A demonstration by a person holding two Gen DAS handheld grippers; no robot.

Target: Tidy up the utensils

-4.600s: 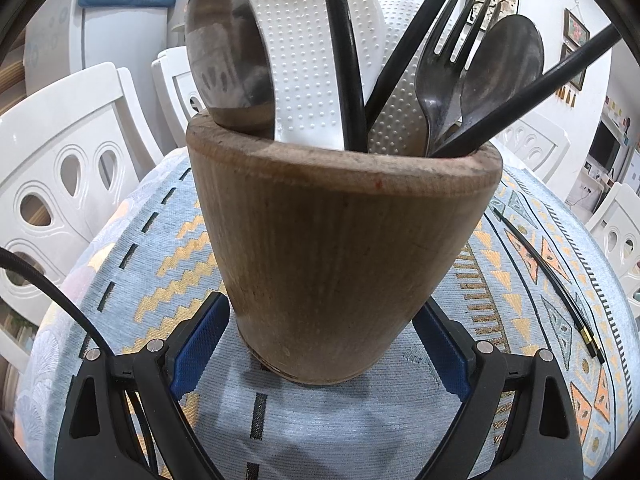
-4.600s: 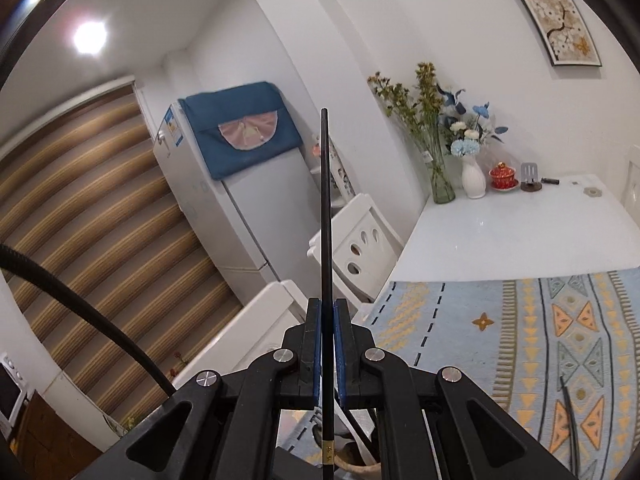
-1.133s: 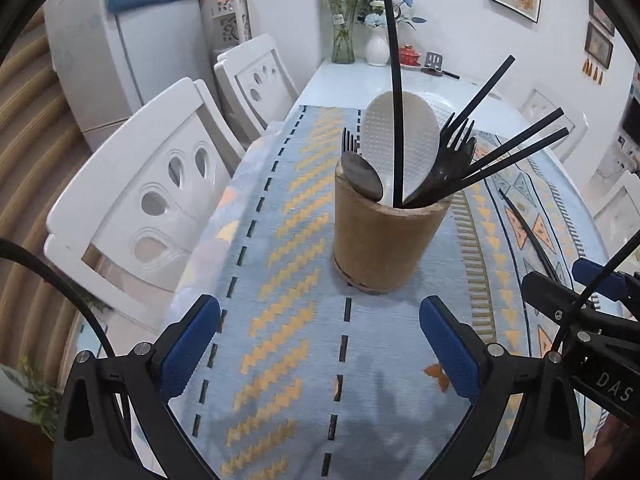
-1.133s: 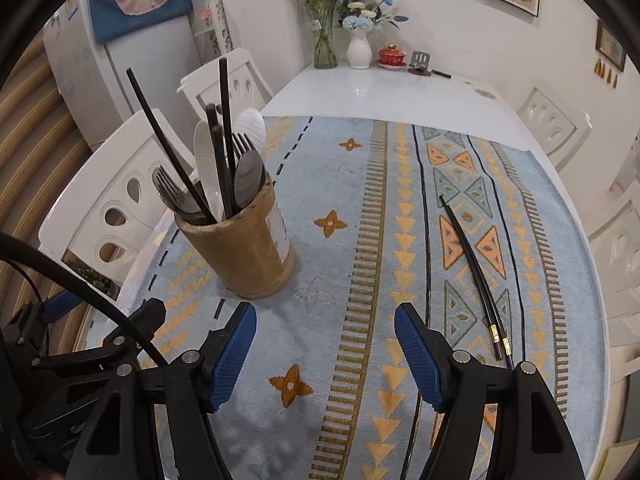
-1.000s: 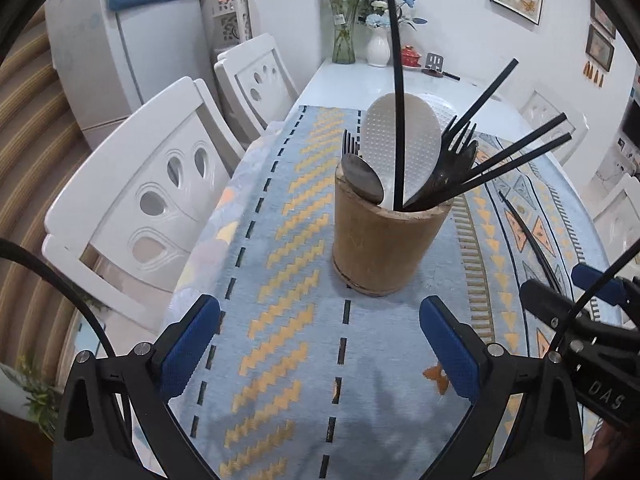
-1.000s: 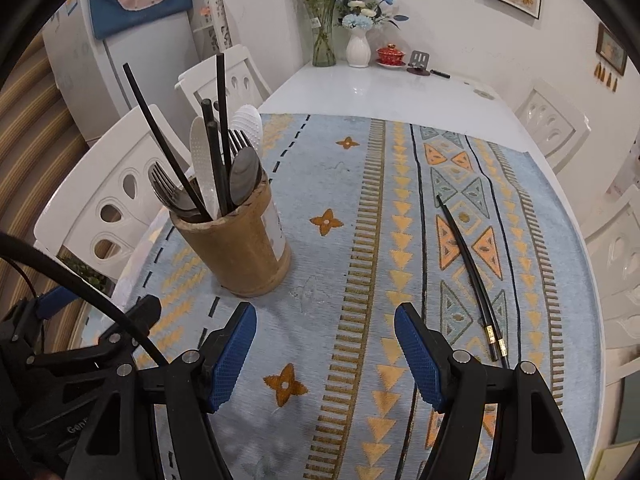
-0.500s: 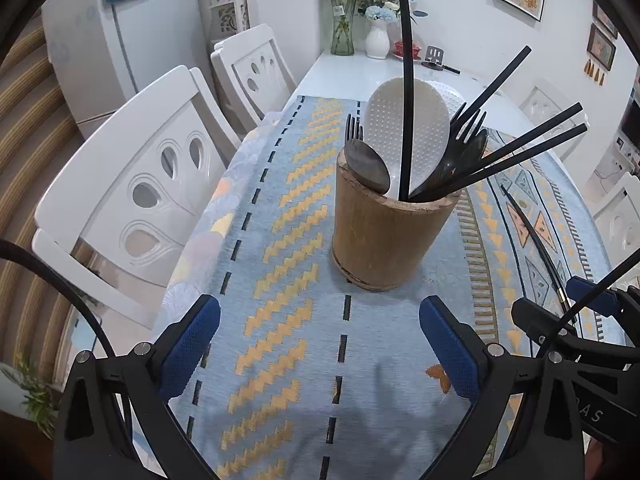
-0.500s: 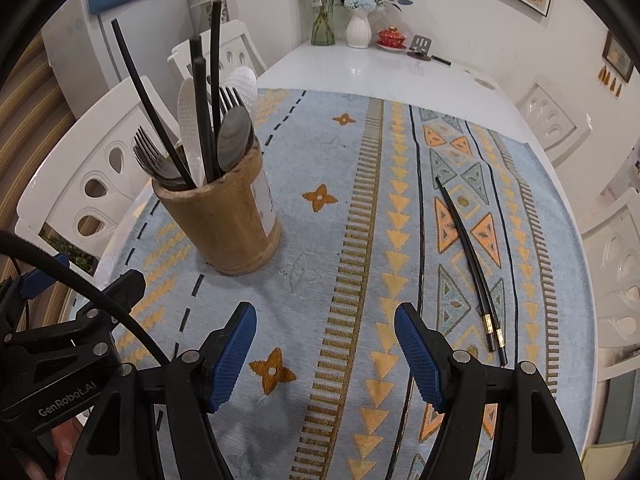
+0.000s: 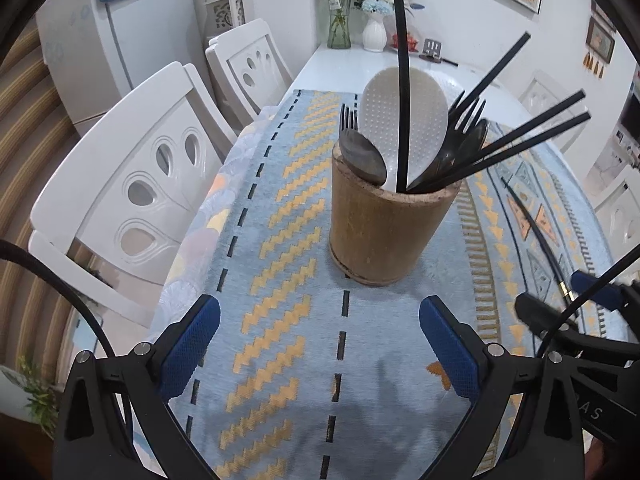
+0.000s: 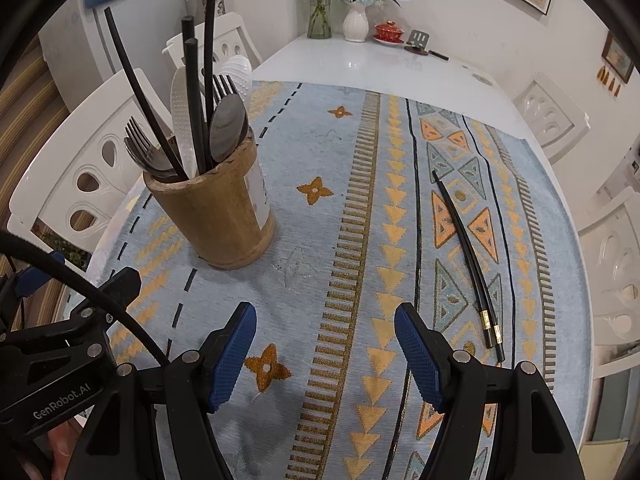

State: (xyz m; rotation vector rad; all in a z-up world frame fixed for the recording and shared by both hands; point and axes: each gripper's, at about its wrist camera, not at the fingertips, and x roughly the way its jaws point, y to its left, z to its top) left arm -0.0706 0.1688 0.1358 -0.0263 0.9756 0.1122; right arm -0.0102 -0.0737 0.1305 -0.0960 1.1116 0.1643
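Nearest to both cameras are the two grippers, and both of them hang over the patterned cloth (image 10: 352, 184) with nothing inside. The left gripper (image 9: 320, 344) has its jaws wide apart, and only bare cloth shows between the blue pads (image 9: 188, 352). The right gripper (image 10: 324, 352) also has its jaws apart, a little less wide, and they hold nothing.

The landmark here is the wooden utensil holder (image 9: 392, 224). It stands upright on the cloth, beyond the left gripper and almost straight ahead of it. In the right wrist view the holder (image 10: 224, 216) is beyond the right gripper and to its left.

Inside the holder stand several black chopsticks (image 9: 402, 80), a white dotted rice paddle (image 9: 424, 120), dark forks (image 10: 140, 140) and dark spoons (image 9: 362, 156). Some chopsticks lean out over the rim toward the right side in the left wrist view.

Well apart from the holder, to its right in the right wrist view, one pair of black chopsticks (image 10: 466, 256) lies flat on the cloth, the two sticks side by side and touching near the gold bands.

Beyond the holder, the bare white table (image 10: 360, 64) carries a glass vase with flowers (image 10: 320, 12) and a white vase (image 10: 355, 20). White chairs (image 9: 132, 184) stand to the left of the holder.
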